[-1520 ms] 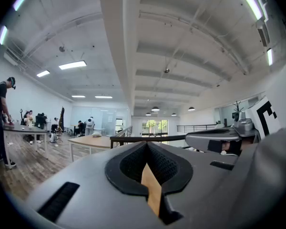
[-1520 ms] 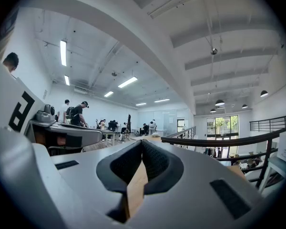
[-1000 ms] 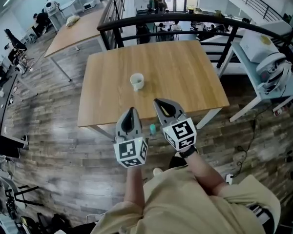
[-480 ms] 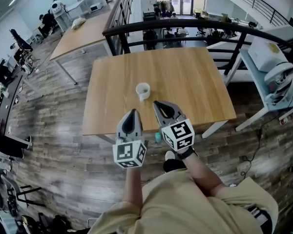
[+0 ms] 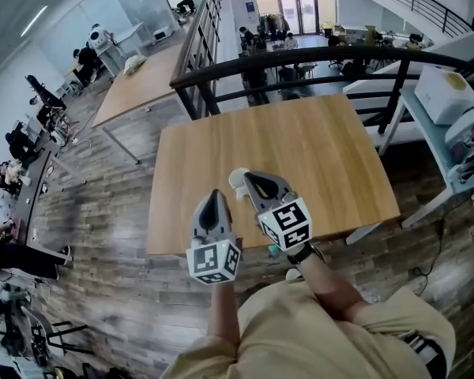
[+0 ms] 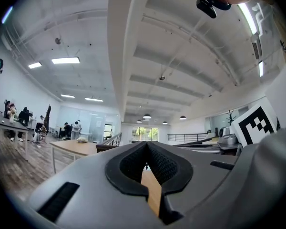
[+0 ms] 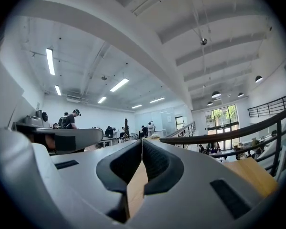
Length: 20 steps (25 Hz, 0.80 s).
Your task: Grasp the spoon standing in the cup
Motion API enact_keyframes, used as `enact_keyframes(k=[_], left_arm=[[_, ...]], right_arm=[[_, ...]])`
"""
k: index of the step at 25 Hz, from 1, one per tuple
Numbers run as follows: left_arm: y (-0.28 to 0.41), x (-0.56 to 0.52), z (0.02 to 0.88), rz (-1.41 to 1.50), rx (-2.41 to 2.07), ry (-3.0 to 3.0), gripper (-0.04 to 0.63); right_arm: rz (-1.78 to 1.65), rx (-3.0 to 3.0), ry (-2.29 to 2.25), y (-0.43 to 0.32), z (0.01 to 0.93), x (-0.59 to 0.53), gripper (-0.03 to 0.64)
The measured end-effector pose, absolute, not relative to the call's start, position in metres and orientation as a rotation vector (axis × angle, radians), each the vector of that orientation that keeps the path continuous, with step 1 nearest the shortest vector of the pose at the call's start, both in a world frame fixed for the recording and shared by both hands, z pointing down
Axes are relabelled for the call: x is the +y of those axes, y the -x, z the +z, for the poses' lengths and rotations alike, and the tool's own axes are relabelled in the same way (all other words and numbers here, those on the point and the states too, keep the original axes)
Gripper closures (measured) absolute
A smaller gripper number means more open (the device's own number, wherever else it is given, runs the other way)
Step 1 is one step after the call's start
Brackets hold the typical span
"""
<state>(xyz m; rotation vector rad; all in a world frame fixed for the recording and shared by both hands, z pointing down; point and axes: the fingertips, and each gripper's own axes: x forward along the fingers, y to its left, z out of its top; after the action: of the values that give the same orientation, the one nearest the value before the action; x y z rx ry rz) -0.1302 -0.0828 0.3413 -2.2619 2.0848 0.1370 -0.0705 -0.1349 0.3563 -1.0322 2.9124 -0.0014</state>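
Grippers, two, both with jaws closed tip to tip and nothing held; each gripper view shows only a sliver of bare wood through the hollow behind the pads.

1. Table [image 5: 324, 152]. Wooden, square, directly under the cup. I see nothing on it but the cup.

2. Right gripper [image 5: 251, 177]. Its tips sit just beside the cup on the cup's near right side. In the head view they overlap its rim, so I cannot tell whether they touch. It is aimed roughly level across the tabletop. Its own view [image 7: 141, 141] shows neither cup nor spoon.

3. Left gripper [image 5: 214, 194]. It is nearer to me than the cup and to the cup's left, clearly apart from it. Its own view [image 6: 146, 144] likewise shows no cup.

4. Cup [image 5: 236, 179]. White and upright, it is partly hidden behind the right gripper's tips.

5. Spoon. I cannot make it out in any view. Going by the task, I take it to stand in the cup with its handle up, so its long axis would be near vertical.

Operator's note: I judge the right gripper the nearer of the two, with the cup just ahead and slightly left of its tips. Its jaws would need to part first. They would then close across an upright handle from the side.
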Motion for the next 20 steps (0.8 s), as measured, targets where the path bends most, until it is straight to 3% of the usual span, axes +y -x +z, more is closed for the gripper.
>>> enact_keyframes(k=[20], left_arm=[[0.172,-0.203,0.429,0.03,2.137,2.411,0.586]], right_arm=[[-0.173,3.021,1.133,0.094,0.449,-0.249,0.601]])
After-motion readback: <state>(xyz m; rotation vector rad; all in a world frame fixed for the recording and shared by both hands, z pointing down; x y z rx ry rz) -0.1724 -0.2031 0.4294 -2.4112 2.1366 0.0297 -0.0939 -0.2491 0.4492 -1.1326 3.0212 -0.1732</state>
